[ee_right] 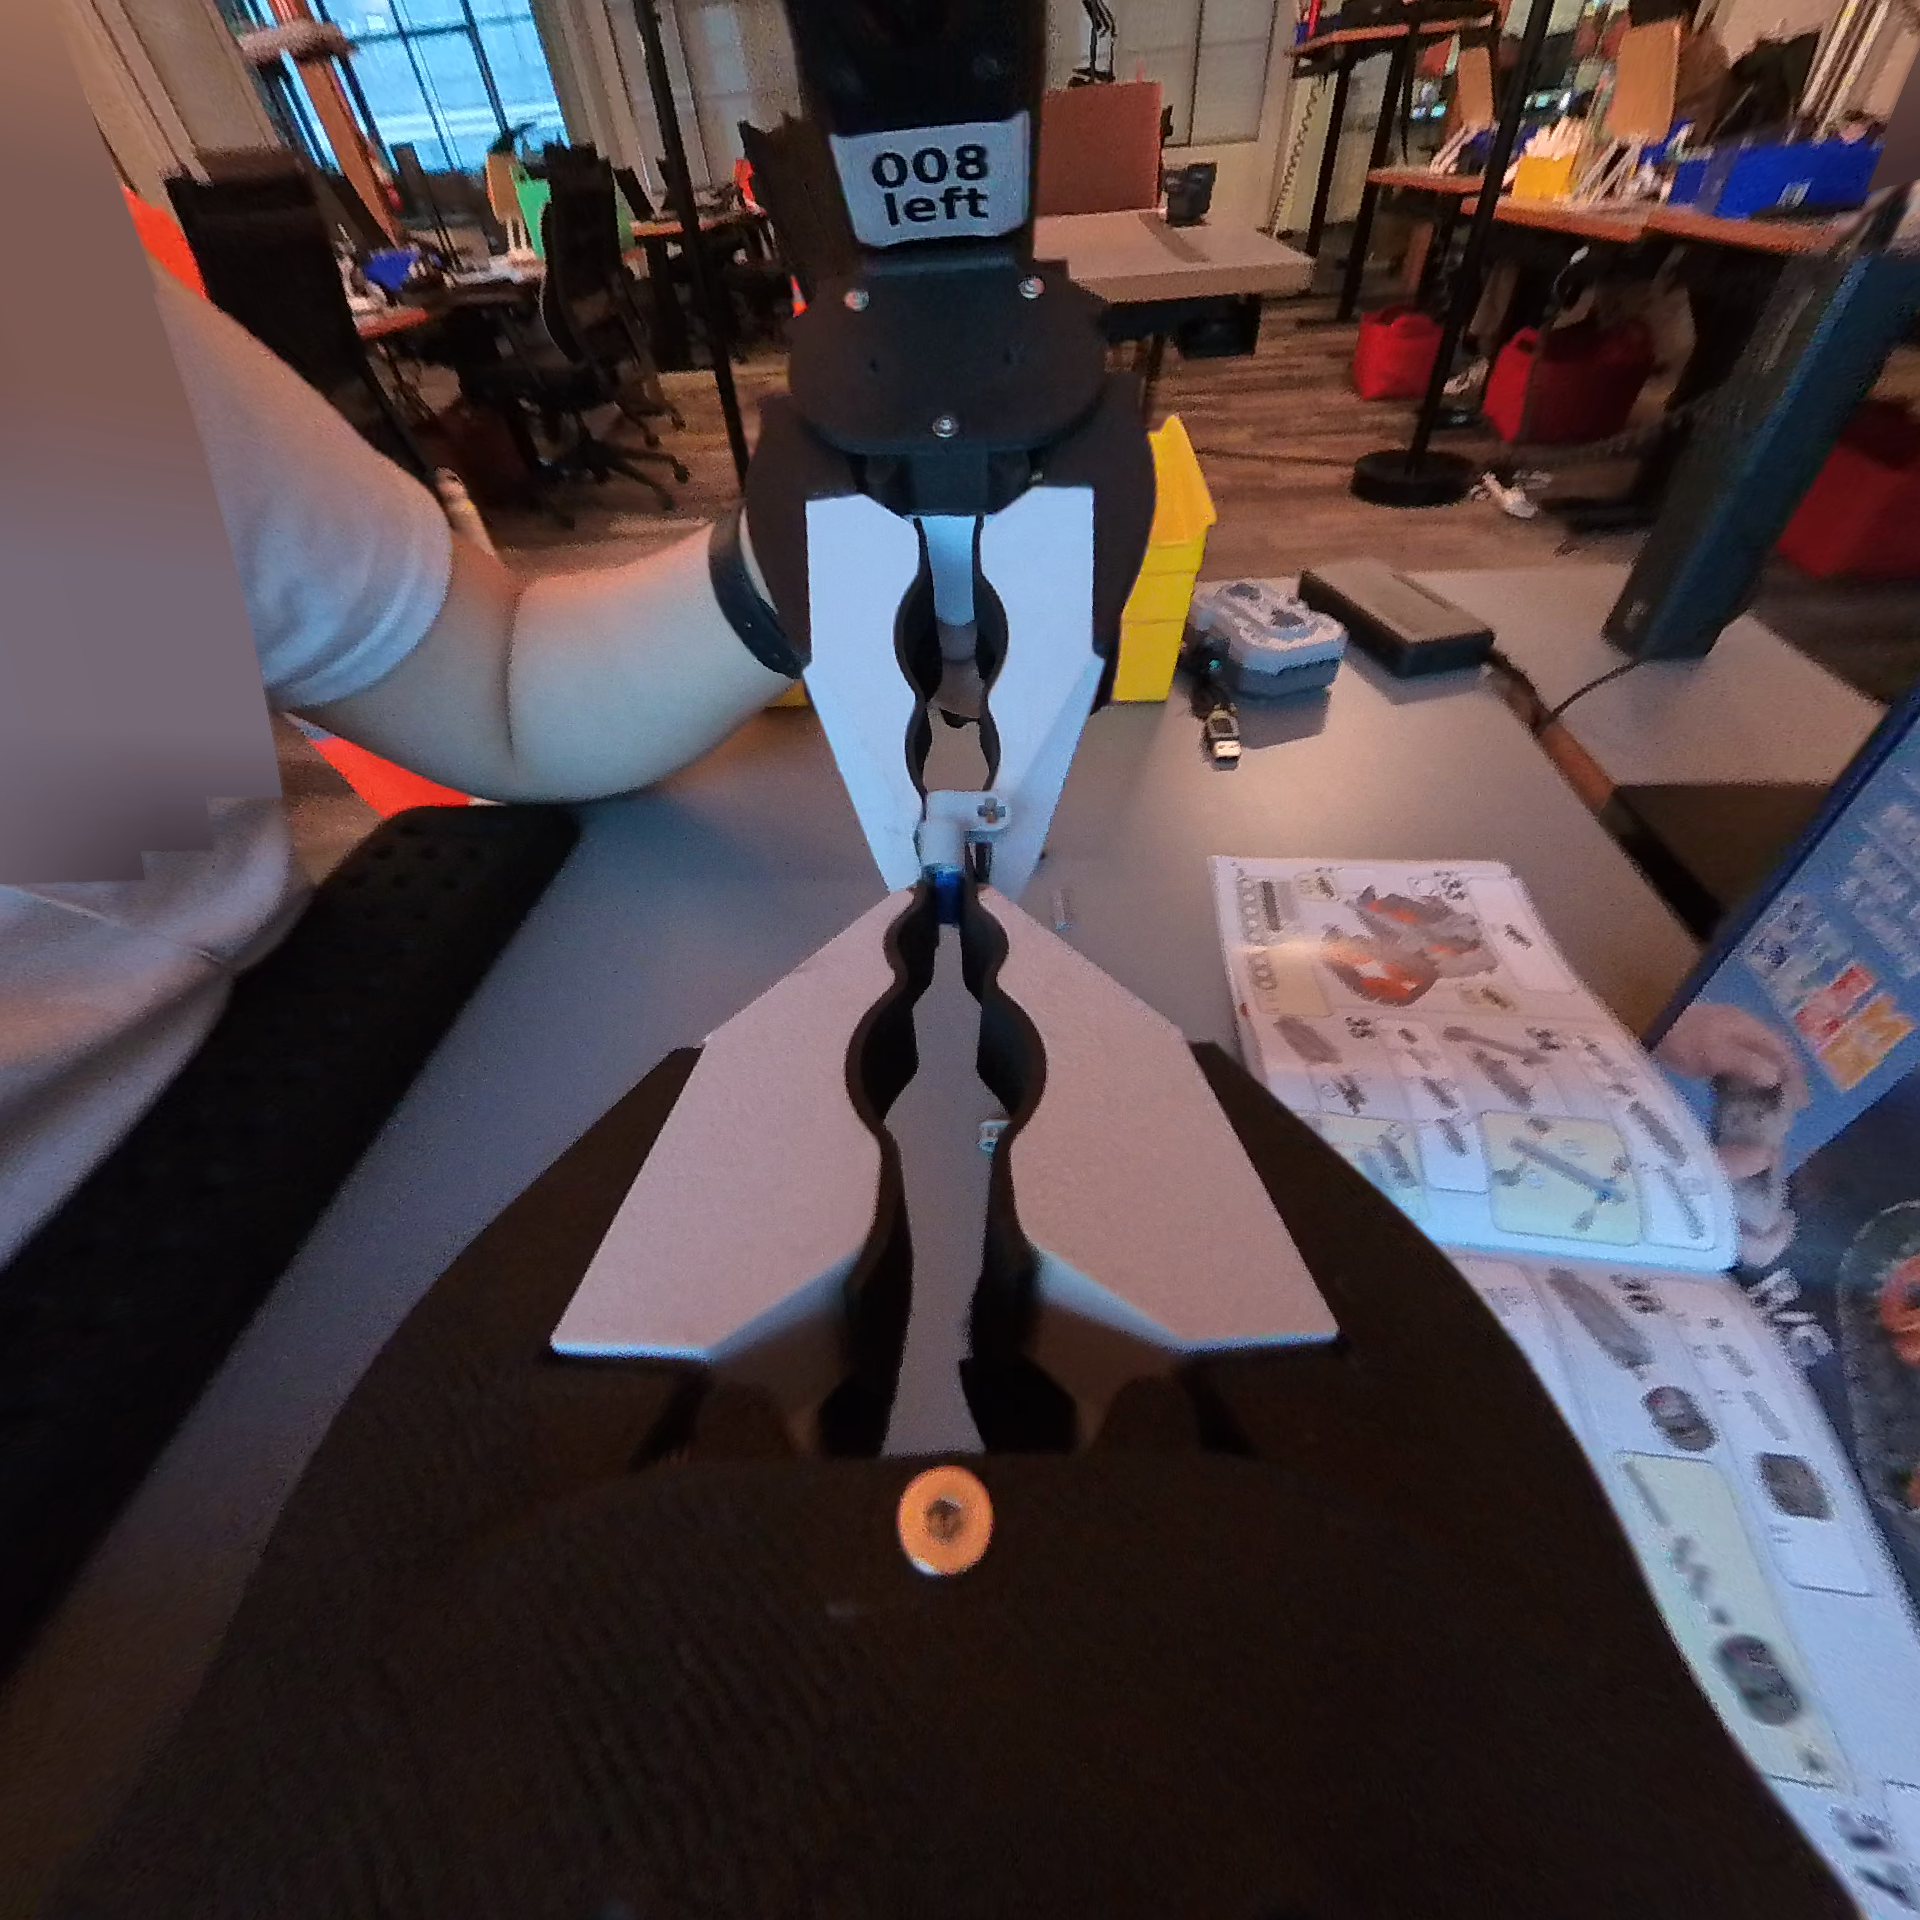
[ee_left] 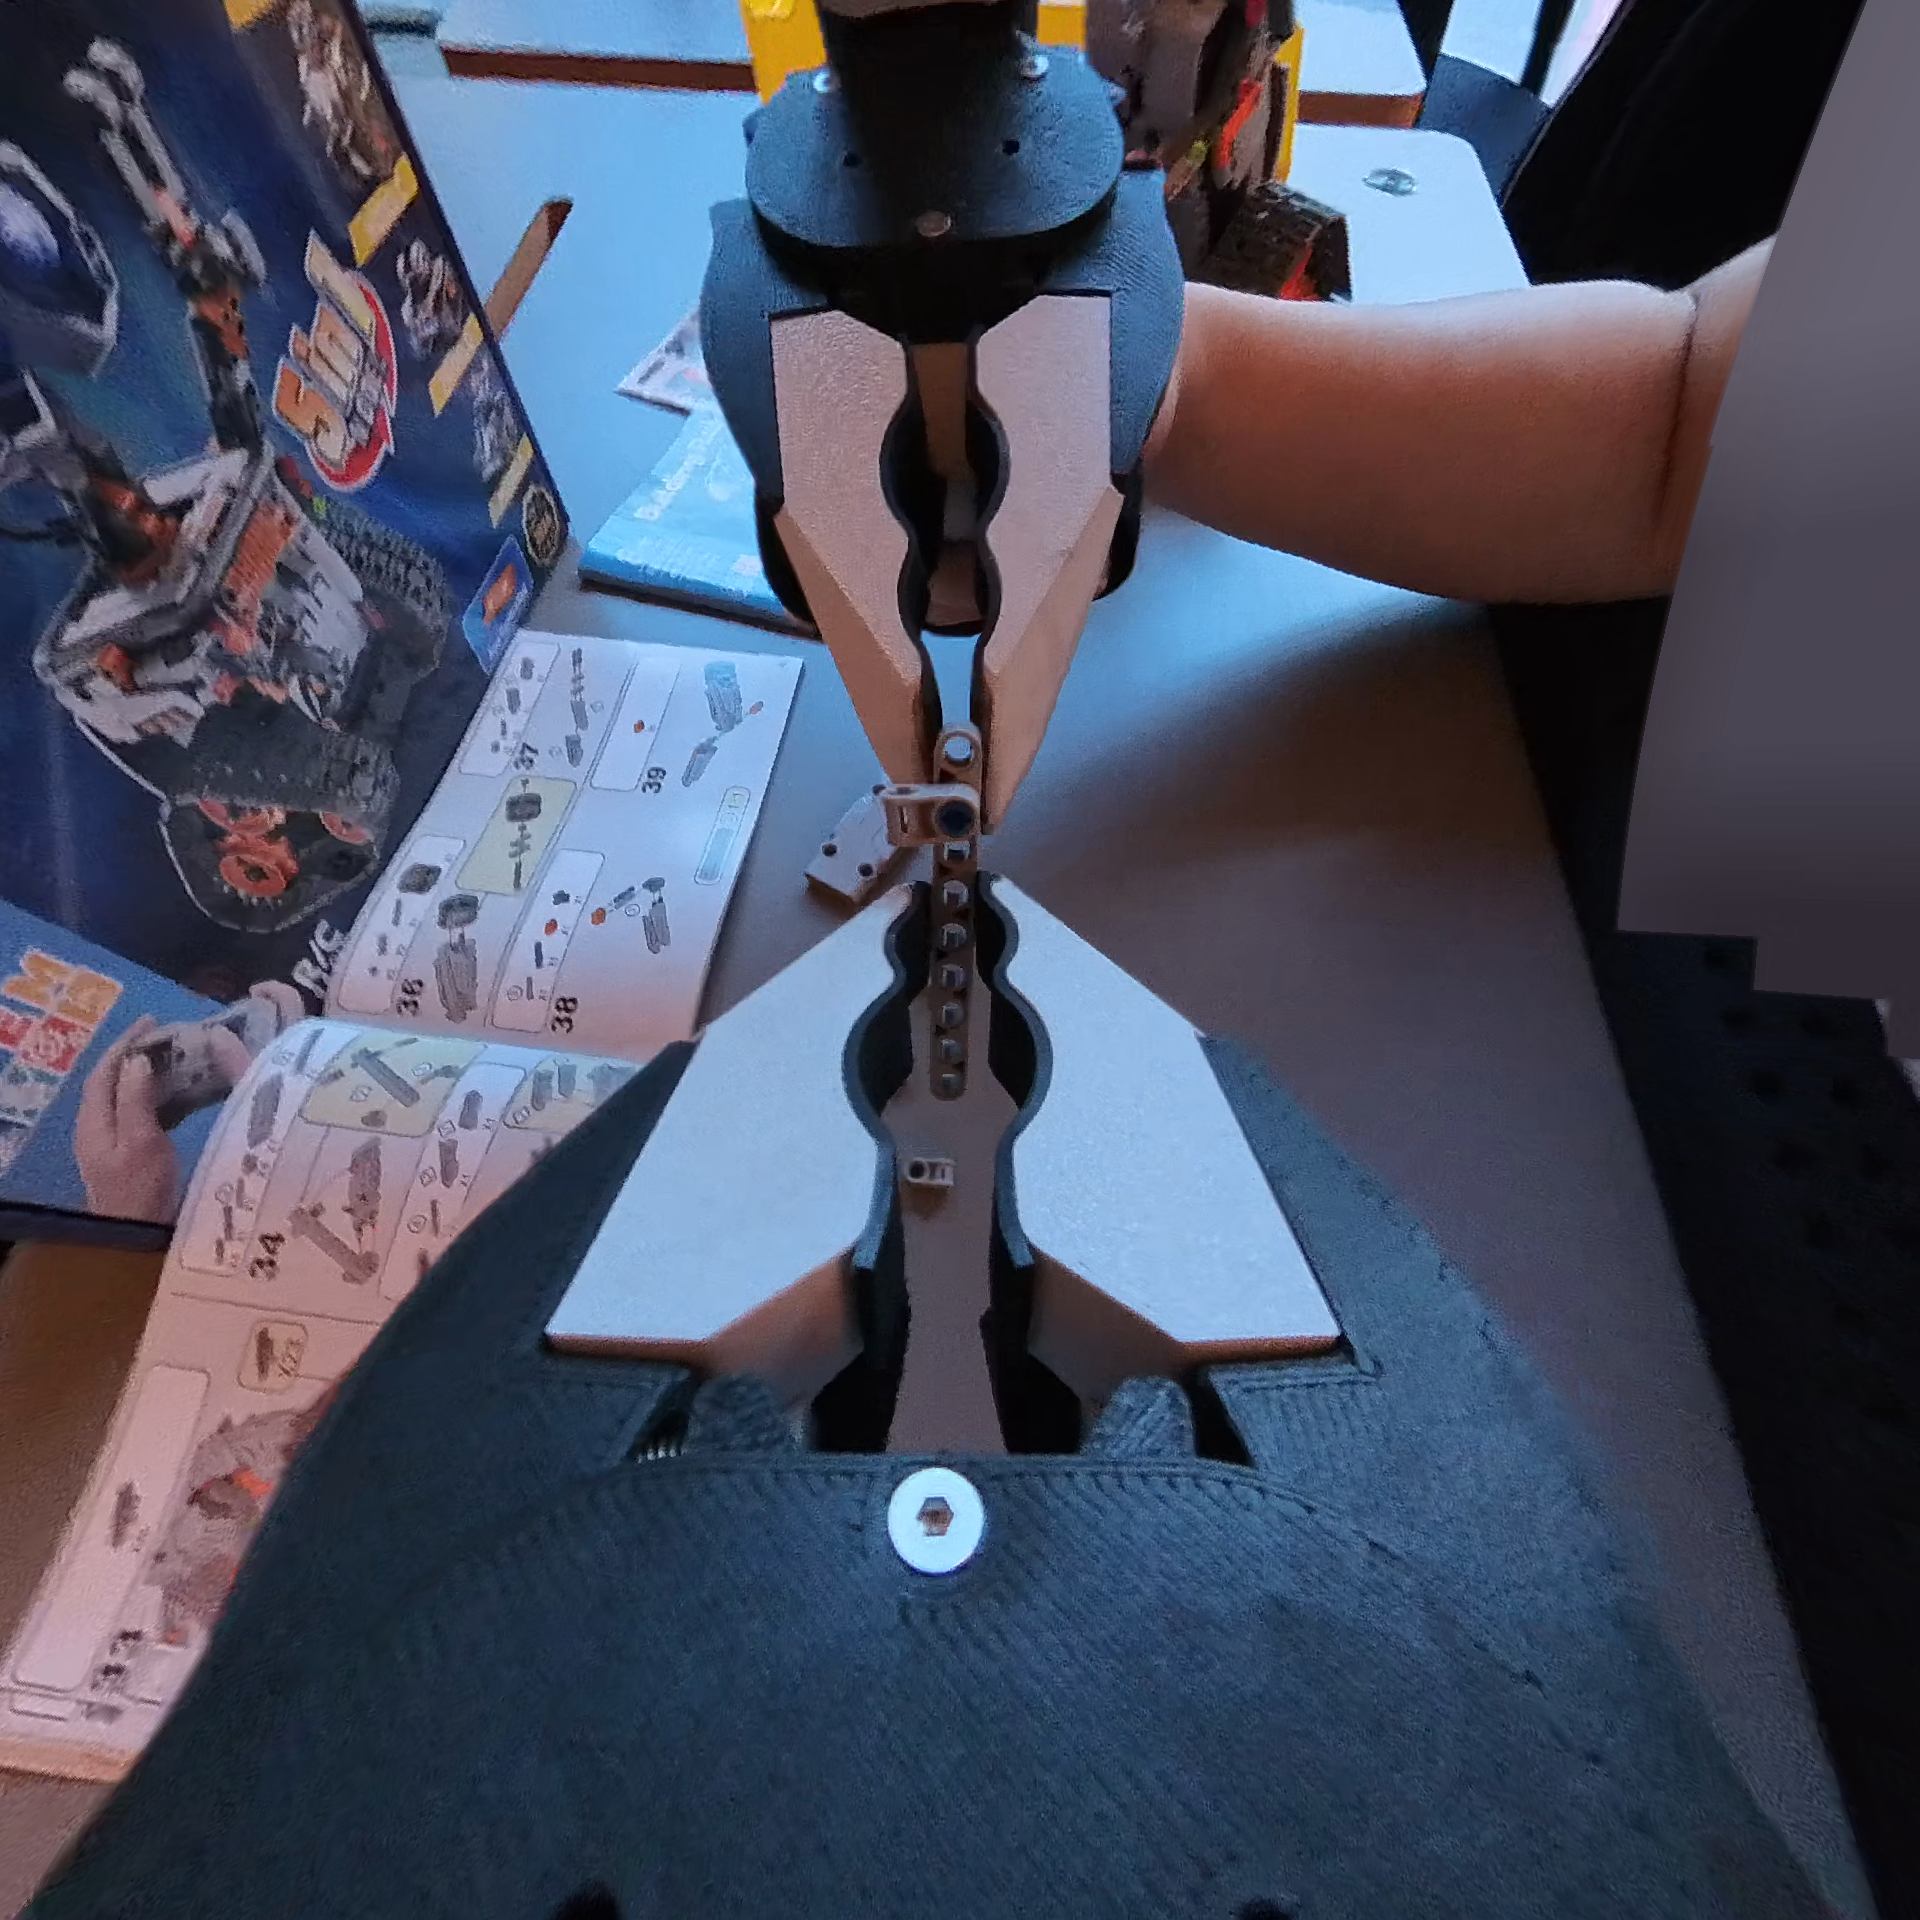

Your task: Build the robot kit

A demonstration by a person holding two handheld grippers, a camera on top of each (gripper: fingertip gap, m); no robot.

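Beam [ee_left: 951,966], grey and full of holes, sits clamped in your left gripper [ee_left: 951,894] above the desk [ee_left: 1299,935]. Your right gripper [ee_right: 940,899] has its jaws closed on the blue pin [ee_right: 943,894] at the beam's far end; hold both in line, tips meeting.

The instruction booklet [ee_left: 312,1195] ran under the left hand-held gripper [ee_left: 951,894], its lower pages blurred; the toy box [ee_left: 208,520] was cut by the left edge; a small grey piece [ee_right: 992,1135] lay half behind the right hand-held gripper [ee_right: 945,894], perhaps a connector; the blue pin [ee_right: 943,891] was mostly hidden between its fingertips.
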